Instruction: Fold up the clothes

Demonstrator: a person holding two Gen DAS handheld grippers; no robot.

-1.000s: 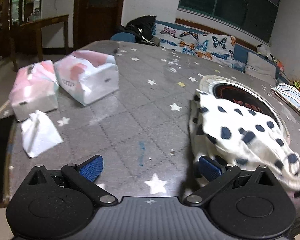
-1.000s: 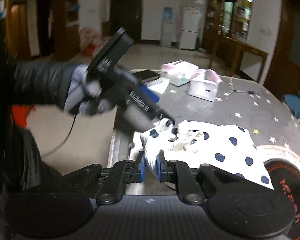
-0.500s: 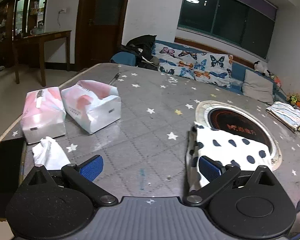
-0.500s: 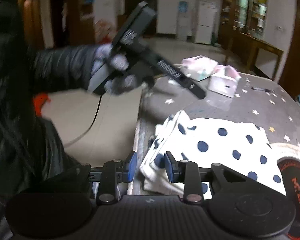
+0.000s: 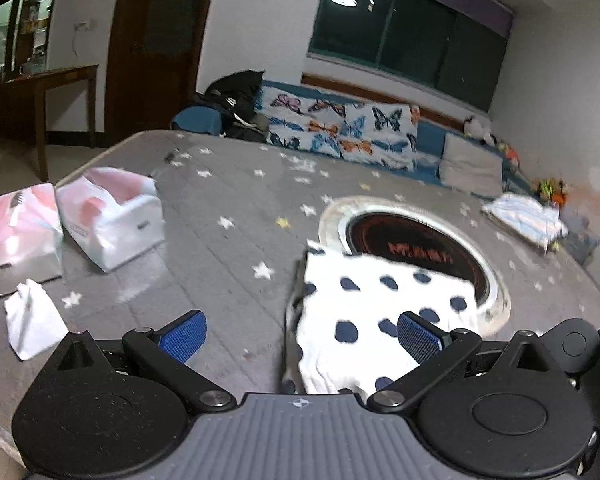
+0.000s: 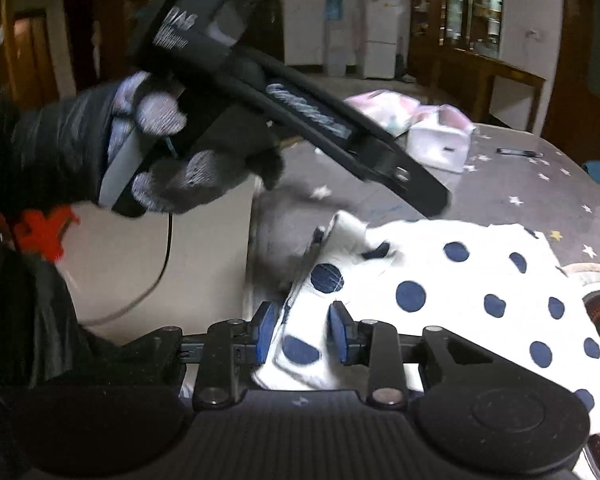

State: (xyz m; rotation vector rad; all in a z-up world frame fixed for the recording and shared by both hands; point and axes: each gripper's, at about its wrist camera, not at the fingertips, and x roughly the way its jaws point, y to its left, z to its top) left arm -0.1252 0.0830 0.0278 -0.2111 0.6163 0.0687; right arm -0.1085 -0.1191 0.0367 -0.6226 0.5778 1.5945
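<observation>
2 hand-held grippers, left [image 5: 300, 332] wide apart, right [image 6: 300, 330] parted astride polka-dot garment [image 6: 440, 292], near hem hidden.

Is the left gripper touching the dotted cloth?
Apart. The right wrist view shows the left gripper raised above the dotted cloth, with grey table between them.

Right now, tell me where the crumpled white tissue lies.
In the left wrist view, the crumpled white tissue lies at the table's near left edge, just in front of the pink-and-white tissue pack.
</observation>
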